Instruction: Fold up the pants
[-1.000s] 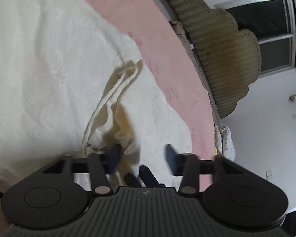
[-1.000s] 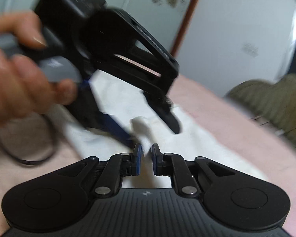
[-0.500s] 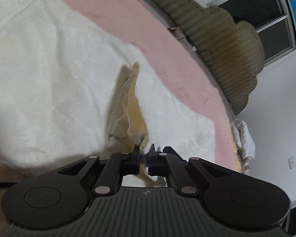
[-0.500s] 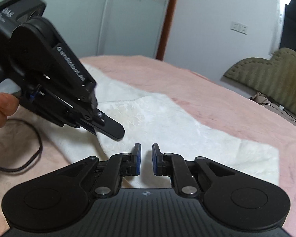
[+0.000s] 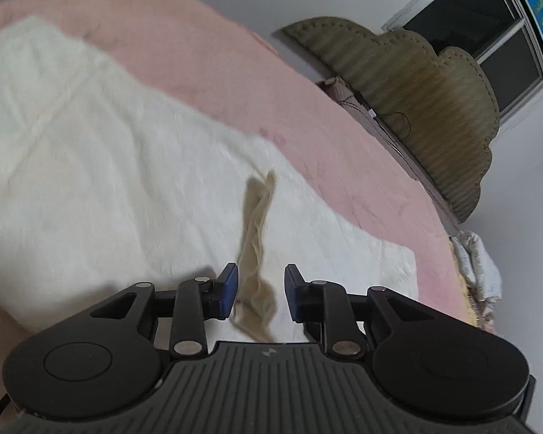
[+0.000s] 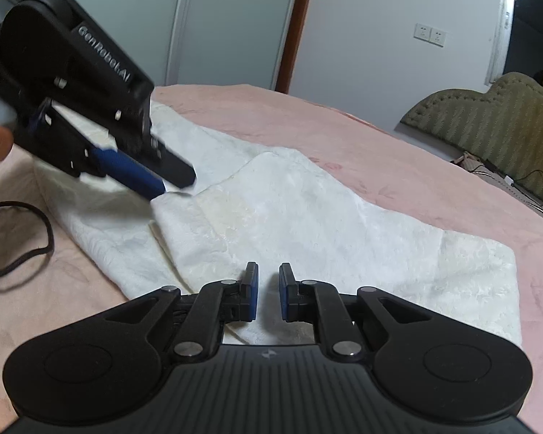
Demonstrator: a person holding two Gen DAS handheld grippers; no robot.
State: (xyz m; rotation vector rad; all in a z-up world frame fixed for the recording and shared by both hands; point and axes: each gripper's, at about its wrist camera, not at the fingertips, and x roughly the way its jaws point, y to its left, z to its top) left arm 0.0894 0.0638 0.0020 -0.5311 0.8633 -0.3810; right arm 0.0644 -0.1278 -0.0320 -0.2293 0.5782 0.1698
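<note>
The white pants [image 6: 307, 217] lie spread on the pink bed [image 6: 380, 152], stretching from the left of both pairs of fingers to the right beyond them. In the right wrist view, the left gripper [image 6: 177, 177] comes in from the left, its tips just over a raised fold of the cloth; in its own view its fingers [image 5: 229, 285] have just been opening and stand partly apart, with the drawstring [image 5: 259, 224] hanging loose between them, not pinched. The right gripper [image 6: 268, 291] hovers low over the near edge of the pants, its fingers almost together with only a narrow gap, and nothing in them. I judge the cloth light, soft and limp: it will sag and crease wherever it is lifted, and a thin cord gives poor control, so a hold on a doubled edge or corner of the fabric would carry better. The right edge of the pants lies flat and free, with bare pink bed beyond it and in front, leaving room to sweep a fold across. On the far left a black cable [image 6: 36, 238] loops on the bed near the cloth and could snag a low pass; the headboard [image 6: 488, 126] is well apart at the far right.
</note>
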